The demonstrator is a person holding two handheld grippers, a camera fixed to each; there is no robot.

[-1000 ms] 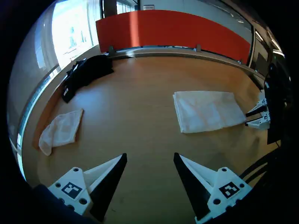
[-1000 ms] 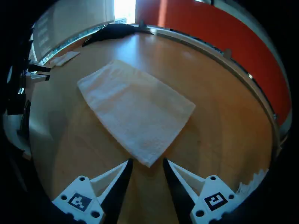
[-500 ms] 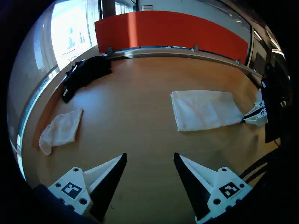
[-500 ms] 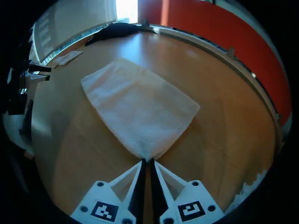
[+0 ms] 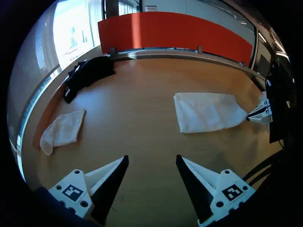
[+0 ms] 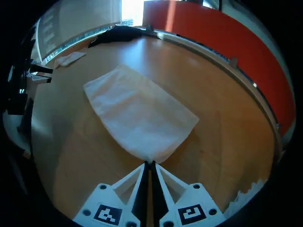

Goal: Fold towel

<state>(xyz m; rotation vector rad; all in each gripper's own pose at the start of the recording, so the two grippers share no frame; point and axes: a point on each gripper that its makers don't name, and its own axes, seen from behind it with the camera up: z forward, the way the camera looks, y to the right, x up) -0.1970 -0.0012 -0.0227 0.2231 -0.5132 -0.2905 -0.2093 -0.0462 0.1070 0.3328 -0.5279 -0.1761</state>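
Note:
A white towel (image 6: 136, 113) lies folded on the wooden table (image 6: 212, 113). My right gripper (image 6: 150, 163) is shut on its near corner, which is lifted a little off the wood. In the left gripper view the same towel (image 5: 206, 111) lies at the right, with the right gripper (image 5: 248, 118) pinching its right corner. My left gripper (image 5: 151, 160) hovers open over bare wood, well short of the towel, with nothing between its fingers. It appears at the left edge of the right gripper view as the left gripper (image 6: 47, 73).
A second small white cloth (image 5: 62, 130) lies crumpled at the table's left edge. A black garment (image 5: 87, 73) lies at the back left. An orange partition (image 5: 174, 30) stands behind the table's curved metal rim (image 5: 181, 54). Dark equipment (image 5: 278, 102) stands at the right.
The right gripper moved forward and closed on the towel's near corner, then raised it slightly, bunching that end. The left gripper has stayed still and open.

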